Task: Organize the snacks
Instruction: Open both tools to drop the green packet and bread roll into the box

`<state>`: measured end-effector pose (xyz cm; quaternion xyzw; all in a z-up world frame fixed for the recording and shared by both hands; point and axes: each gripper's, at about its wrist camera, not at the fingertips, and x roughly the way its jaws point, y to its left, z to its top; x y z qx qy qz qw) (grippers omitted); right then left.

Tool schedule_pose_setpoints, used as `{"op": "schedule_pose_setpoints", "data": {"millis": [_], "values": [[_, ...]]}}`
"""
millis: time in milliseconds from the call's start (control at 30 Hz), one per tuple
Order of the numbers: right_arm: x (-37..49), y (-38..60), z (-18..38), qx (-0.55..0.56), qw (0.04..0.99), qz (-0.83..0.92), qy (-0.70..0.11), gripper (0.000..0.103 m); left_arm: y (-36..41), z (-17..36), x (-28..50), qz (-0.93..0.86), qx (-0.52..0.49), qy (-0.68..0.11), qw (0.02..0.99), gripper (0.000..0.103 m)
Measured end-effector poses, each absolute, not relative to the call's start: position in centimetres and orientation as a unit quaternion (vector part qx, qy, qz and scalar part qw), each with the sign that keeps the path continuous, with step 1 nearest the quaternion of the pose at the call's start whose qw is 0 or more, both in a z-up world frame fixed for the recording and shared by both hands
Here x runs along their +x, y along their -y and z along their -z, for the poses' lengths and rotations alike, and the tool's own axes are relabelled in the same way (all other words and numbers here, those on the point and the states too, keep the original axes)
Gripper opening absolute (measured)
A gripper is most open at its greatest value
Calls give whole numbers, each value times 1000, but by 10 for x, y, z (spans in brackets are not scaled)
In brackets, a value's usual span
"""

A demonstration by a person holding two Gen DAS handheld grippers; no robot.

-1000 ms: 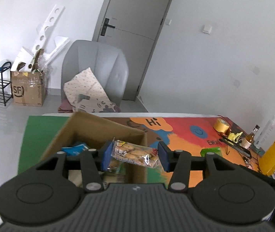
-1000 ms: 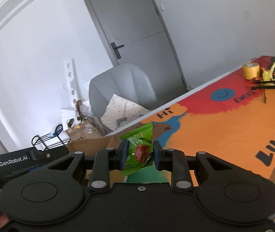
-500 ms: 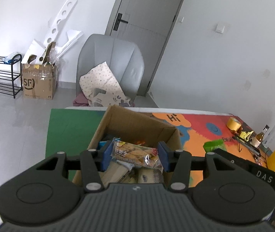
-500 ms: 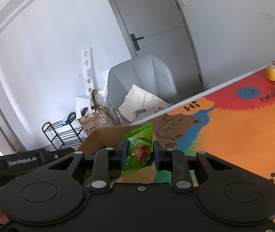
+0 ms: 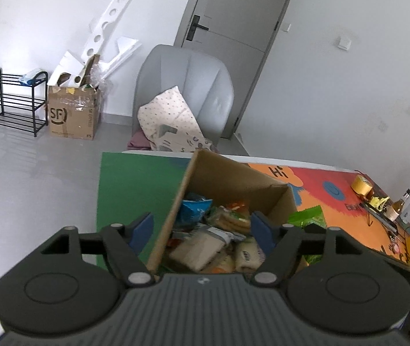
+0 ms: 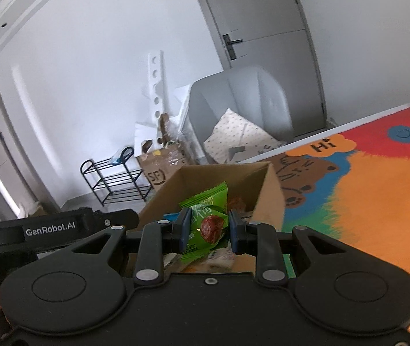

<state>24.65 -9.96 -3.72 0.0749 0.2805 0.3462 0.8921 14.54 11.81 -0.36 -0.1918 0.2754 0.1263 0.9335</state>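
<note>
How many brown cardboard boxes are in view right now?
2: an open brown cardboard box of snacks on the colourful table mat, under the left gripper; a taped brown cardboard box on the floor beside the black wire rack. Others may be hidden.

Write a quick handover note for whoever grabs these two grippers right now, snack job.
Left gripper: jaws have just been opening, nothing between them, above the cardboard box.
Right gripper: shut on the green snack packet, at the box's near edge.
Done: the box already holds several snacks, among them a blue packet.
Left: drop the green packet into the box. No other loose snacks show on the mat.
</note>
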Motion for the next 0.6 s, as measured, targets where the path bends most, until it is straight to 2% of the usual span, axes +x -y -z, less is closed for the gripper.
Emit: {"op": "schedule_pose_setpoints", "data": {"millis": [67, 167, 200, 233, 367, 600], "values": [[244, 96, 37, 74, 888, -353, -284, 28, -120, 3, 143, -130, -190, -274, 934, 79], [241, 96, 36, 75, 888, -354, -284, 38, -119, 4, 142, -131, -183, -275, 935, 83], [240, 97, 36, 76, 888, -353, -284, 48, -119, 5, 142, -131, -183, -275, 935, 84], [240, 99, 35, 78, 890, -351, -282, 54, -119, 5, 141, -131, -182, -275, 935, 85], [239, 112, 32, 82, 898, -334, -274, 57, -118, 6, 140, -135, -179, -273, 935, 88], [234, 133, 32, 86, 910, -304, -269, 73, -105, 4, 135, -137, -160, -268, 940, 94]]}}
